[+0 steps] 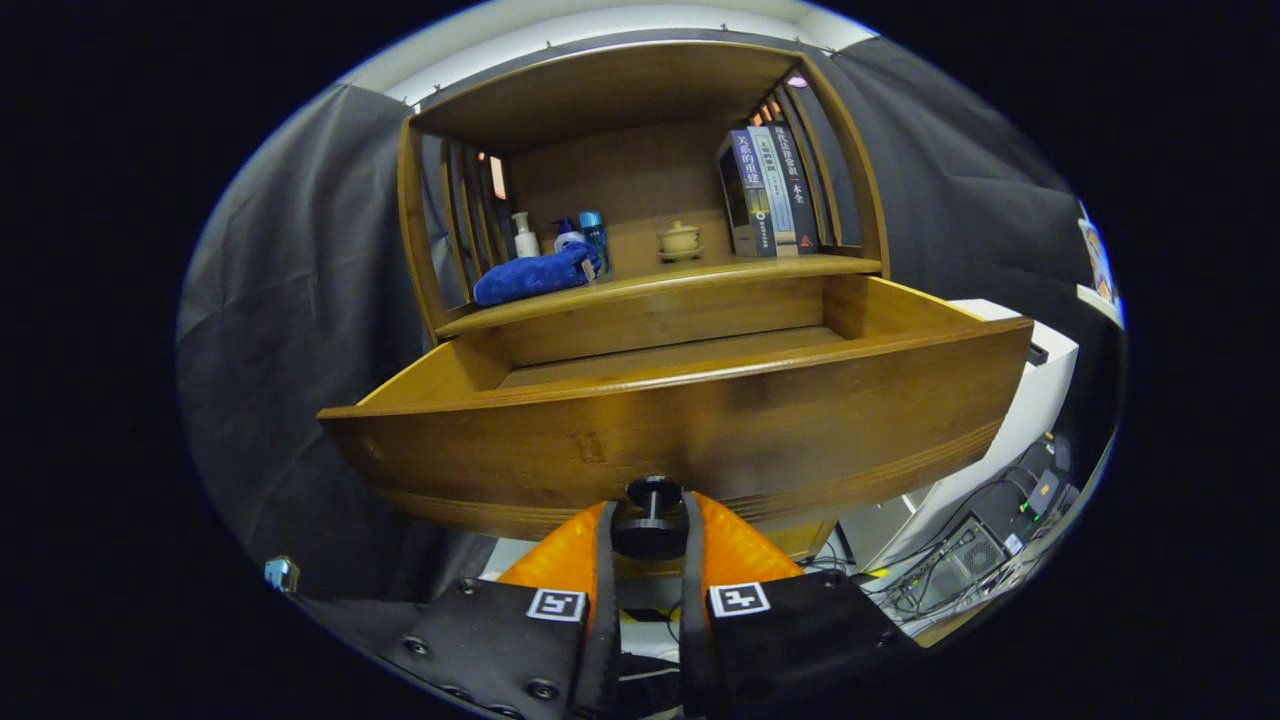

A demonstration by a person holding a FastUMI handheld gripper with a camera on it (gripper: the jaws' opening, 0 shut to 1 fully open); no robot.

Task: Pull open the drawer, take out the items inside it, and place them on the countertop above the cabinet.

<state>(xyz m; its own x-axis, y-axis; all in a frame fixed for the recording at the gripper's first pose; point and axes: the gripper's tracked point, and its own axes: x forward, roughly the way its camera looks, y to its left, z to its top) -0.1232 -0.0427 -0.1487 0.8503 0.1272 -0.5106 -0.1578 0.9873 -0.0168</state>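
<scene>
Here, both fingers (650, 525) pinching the knob (652, 492) of the pulled-out drawer (690, 420).

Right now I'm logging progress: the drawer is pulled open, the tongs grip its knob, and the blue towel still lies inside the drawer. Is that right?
Not quite. In the gripper view the blue towel lies on the countertop above the drawer, beside the bottles, not inside the drawer. The rest holds: the drawer is pulled open and the tongs grip its knob.
</scene>
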